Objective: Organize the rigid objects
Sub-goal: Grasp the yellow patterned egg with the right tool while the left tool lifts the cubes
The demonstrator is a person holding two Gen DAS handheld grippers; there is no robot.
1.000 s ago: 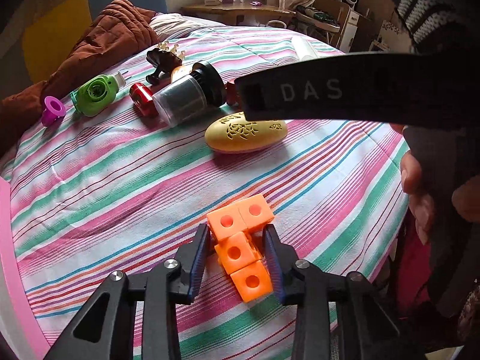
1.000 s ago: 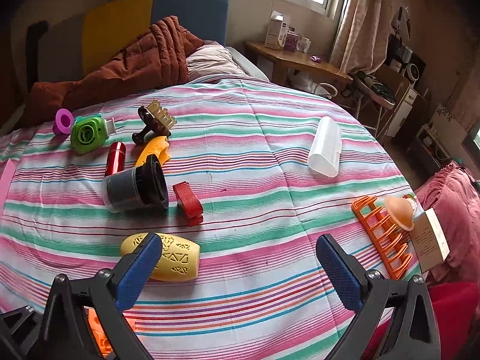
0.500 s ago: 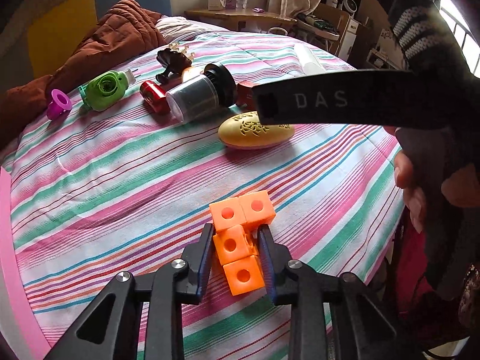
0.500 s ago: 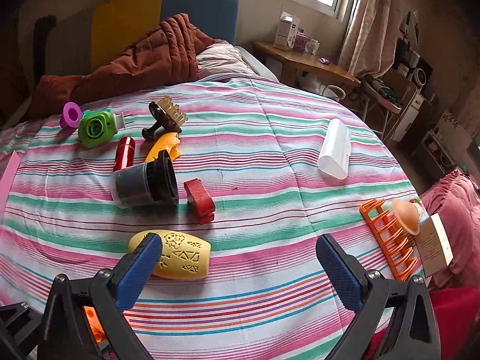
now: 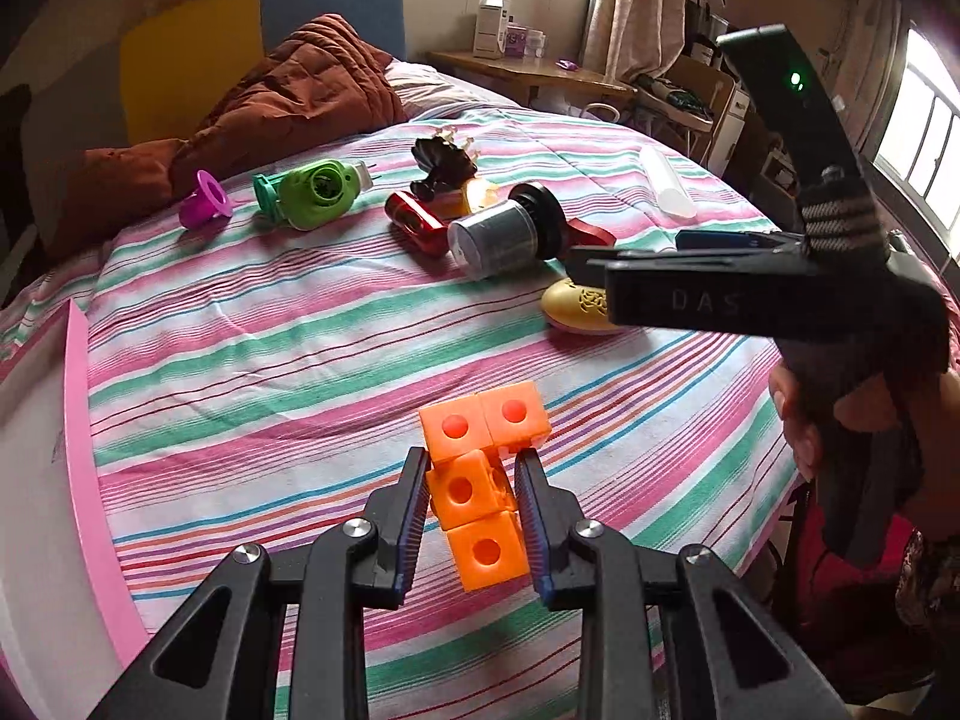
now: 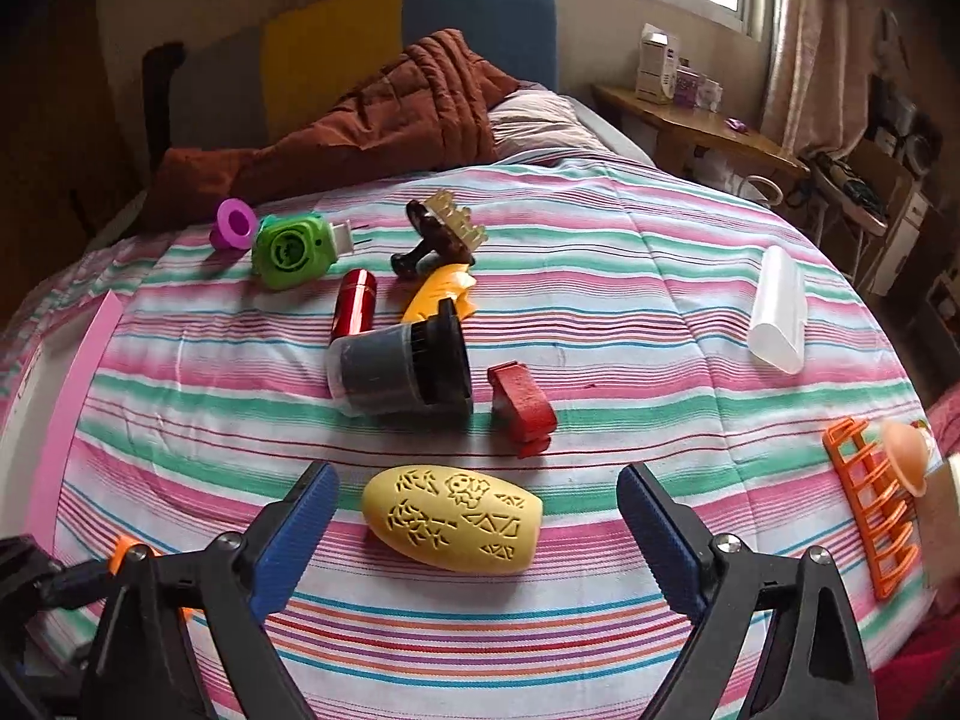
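On the striped bedspread [image 5: 270, 324], our left gripper [image 5: 471, 489] has now clamped the orange plastic cube cluster [image 5: 480, 474]; our right gripper [image 6: 477, 516], jaws spread, has advanced beside it around the yellow perforated egg-shaped case [image 6: 453, 519].

Orange linked cubes [image 5: 480, 492] between jaws

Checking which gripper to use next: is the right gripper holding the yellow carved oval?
No: the right gripper is wide open, its blue fingers standing clear of the yellow carved oval lying on the striped cloth.
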